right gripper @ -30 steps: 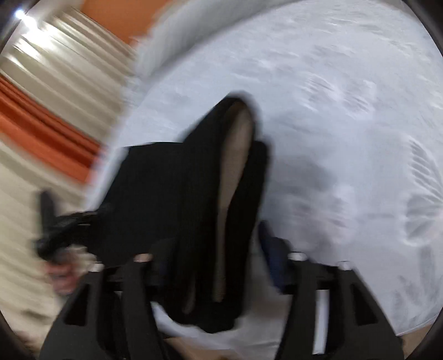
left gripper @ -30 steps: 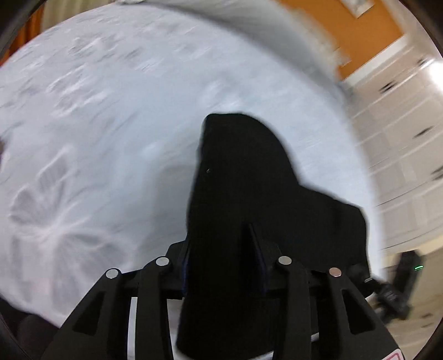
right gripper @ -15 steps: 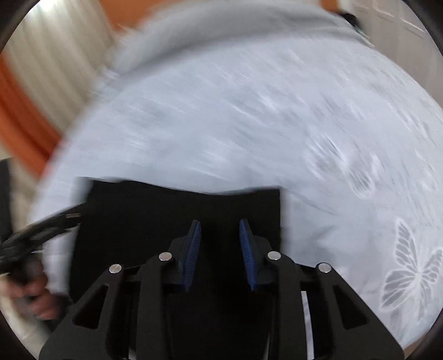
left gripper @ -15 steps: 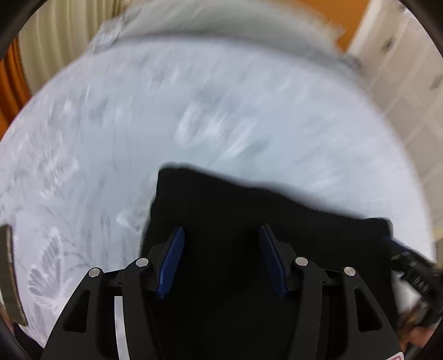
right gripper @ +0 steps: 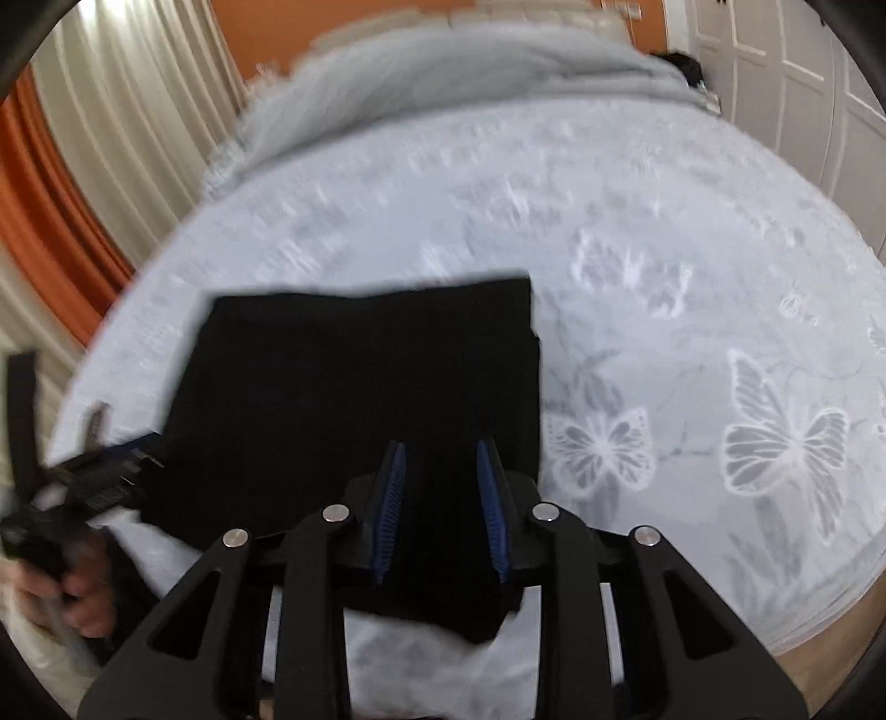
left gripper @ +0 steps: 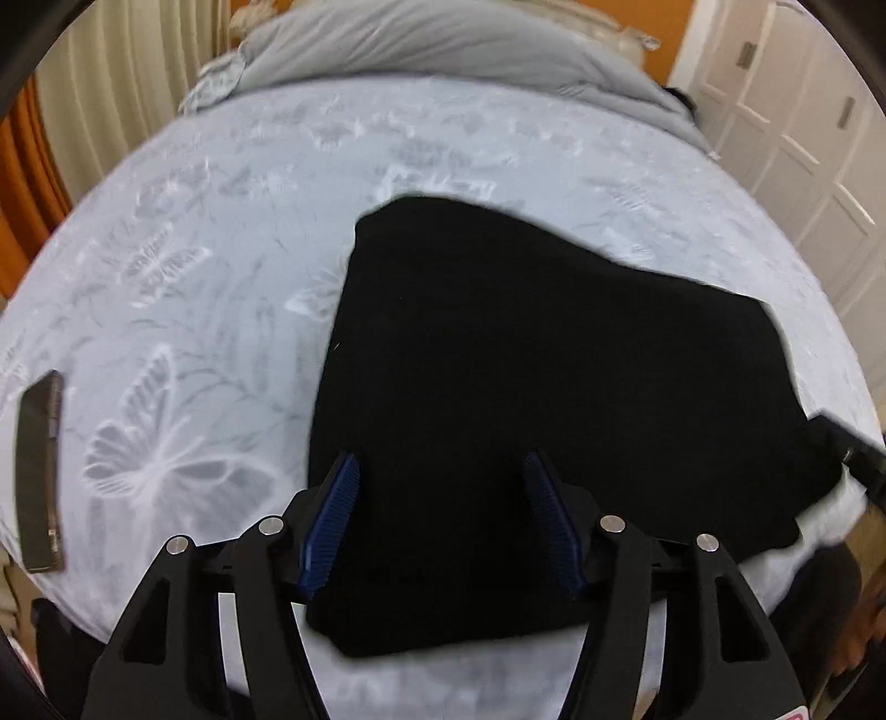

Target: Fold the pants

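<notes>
The black pants (left gripper: 554,399) lie folded into a compact block near the front edge of the butterfly-print bed (left gripper: 221,232), where both hands can reach them. The left gripper (left gripper: 440,515) hangs over the near edge with jaws spread wide, gripping nothing. The right gripper (right gripper: 440,501) stands partly parted over the other corner, seemingly released so the fold rests flat

Bed (left gripper: 232,266), butterfly-print sheet: folded black pants (left gripper: 554,387), dark phone (left gripper: 39,471).

You were in a home bedroom: a bed (left gripper: 232,288) under a pale blue butterfly-print sheet, a grey duvet (left gripper: 443,44) bunched at its head, pleated cream curtains (right gripper: 127,111), orange walls (right gripper: 260,33), white panelled wardrobe doors (left gripper: 803,183).
</notes>
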The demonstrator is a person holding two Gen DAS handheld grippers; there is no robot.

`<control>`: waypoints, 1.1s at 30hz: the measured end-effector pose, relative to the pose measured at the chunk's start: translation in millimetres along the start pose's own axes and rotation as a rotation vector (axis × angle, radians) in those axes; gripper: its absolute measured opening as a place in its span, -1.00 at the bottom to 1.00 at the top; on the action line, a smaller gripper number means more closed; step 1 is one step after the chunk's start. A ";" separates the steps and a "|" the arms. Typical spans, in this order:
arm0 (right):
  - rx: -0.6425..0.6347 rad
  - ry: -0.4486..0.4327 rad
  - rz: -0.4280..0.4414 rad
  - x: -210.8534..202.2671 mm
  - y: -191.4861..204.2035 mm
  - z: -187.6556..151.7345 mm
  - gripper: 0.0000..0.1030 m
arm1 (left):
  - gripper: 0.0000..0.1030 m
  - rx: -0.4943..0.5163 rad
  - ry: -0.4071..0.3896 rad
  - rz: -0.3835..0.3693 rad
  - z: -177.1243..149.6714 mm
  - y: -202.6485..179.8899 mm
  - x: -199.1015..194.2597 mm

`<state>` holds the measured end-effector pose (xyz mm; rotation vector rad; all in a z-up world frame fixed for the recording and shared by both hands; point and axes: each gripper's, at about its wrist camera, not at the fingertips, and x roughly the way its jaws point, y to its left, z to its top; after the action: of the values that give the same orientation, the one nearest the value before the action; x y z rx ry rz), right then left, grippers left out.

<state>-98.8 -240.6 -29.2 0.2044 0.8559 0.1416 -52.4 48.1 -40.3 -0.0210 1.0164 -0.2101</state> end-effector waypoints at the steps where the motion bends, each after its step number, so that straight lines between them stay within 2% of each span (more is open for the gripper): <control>1: -0.024 0.020 -0.016 1.1 0.9 -6.6 -0.40 | 0.19 -0.005 -0.007 -0.008 -3.1 0.8 -5.6; 3: -0.043 0.096 -0.075 25.8 -8.4 -24.1 -0.38 | 0.18 -0.018 0.039 0.002 -10.7 4.6 1.6; 4: -0.039 0.099 -0.097 34.8 -14.3 -31.9 -0.31 | 0.19 -0.020 0.058 0.025 -13.2 5.0 9.2; 5: -0.029 0.078 -0.107 29.6 -19.7 -36.4 -0.01 | 0.23 -0.021 0.067 0.048 -16.5 5.7 16.4; 7: 0.056 0.103 -0.062 24.4 -22.9 -36.0 -0.01 | 0.23 -0.010 0.038 0.087 -20.7 3.1 11.8; 9: 0.094 0.080 -0.016 13.6 -21.9 -33.3 -0.02 | 0.23 0.011 0.034 0.101 -22.2 -1.9 7.5; 12: 0.056 0.053 -0.035 7.3 -14.9 -32.7 -0.02 | 0.22 0.005 0.038 0.102 -26.2 -3.2 4.8; 15: 0.057 0.115 -0.049 28.9 -16.9 -40.1 -0.01 | 0.22 -0.003 0.039 0.106 -27.8 -2.9 4.7; 17: 0.075 0.114 -0.047 33.0 -24.5 -45.2 0.16 | 0.22 0.003 0.040 0.115 -29.9 -4.6 3.5; 20: 0.122 0.113 -0.009 21.6 -29.4 -40.2 0.14 | 0.22 0.010 0.043 0.125 -32.9 -6.1 -0.6; 25: 0.123 0.071 -0.003 -0.2 -33.3 -25.8 0.14 | 0.22 0.002 0.046 0.126 -33.0 -4.4 -5.8; 27: 0.143 0.062 0.005 -3.8 -39.5 -20.4 0.17 | 0.24 -0.006 0.050 0.117 -31.5 -3.5 -9.3; 29: 0.169 0.059 0.008 -4.5 -47.5 -15.8 0.30 | 0.46 -0.020 0.051 0.096 -29.3 -0.7 -14.3; 30: 0.176 0.059 0.006 -4.1 -50.5 -14.9 0.37 | 0.48 -0.042 0.037 0.063 -27.6 3.7 -19.8; 33: 0.177 0.049 0.004 -6.3 -55.2 -12.6 0.37 | 0.54 -0.144 0.002 -0.056 -22.6 25.8 -34.1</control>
<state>-110.2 -293.9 -45.6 0.3697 0.9177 0.0748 -84.6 81.5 -26.5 -0.1806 1.0323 -0.1880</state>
